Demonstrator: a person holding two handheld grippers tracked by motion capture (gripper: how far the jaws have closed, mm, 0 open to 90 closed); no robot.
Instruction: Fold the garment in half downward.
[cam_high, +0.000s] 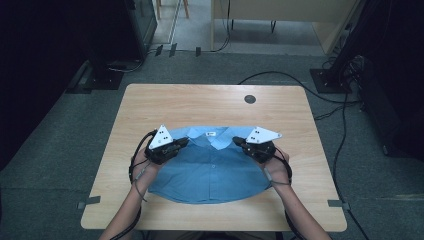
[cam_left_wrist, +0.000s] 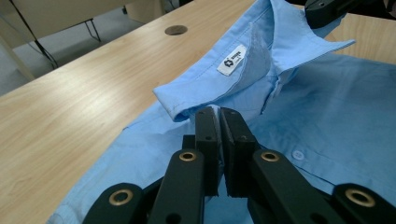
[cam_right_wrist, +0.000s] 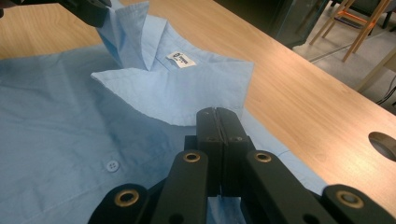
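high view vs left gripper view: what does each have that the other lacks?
High view alone: the person's forearms, the grey floor around the table, and the shirt's curved lower edge. Left gripper view alone: the label print and a shirt button, plus the left gripper jaws shut on shirt fabric below the collar. Both: the blue shirt, its collar, the table with its round hole, and the right gripper.

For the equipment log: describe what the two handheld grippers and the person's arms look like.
Both the left gripper and the right gripper are black with paired flat jaws, brass-coloured rivets at the linkages, a grey three-cornered plate on top and a black trailing cable. The forearms are bare, with no sleeves showing.
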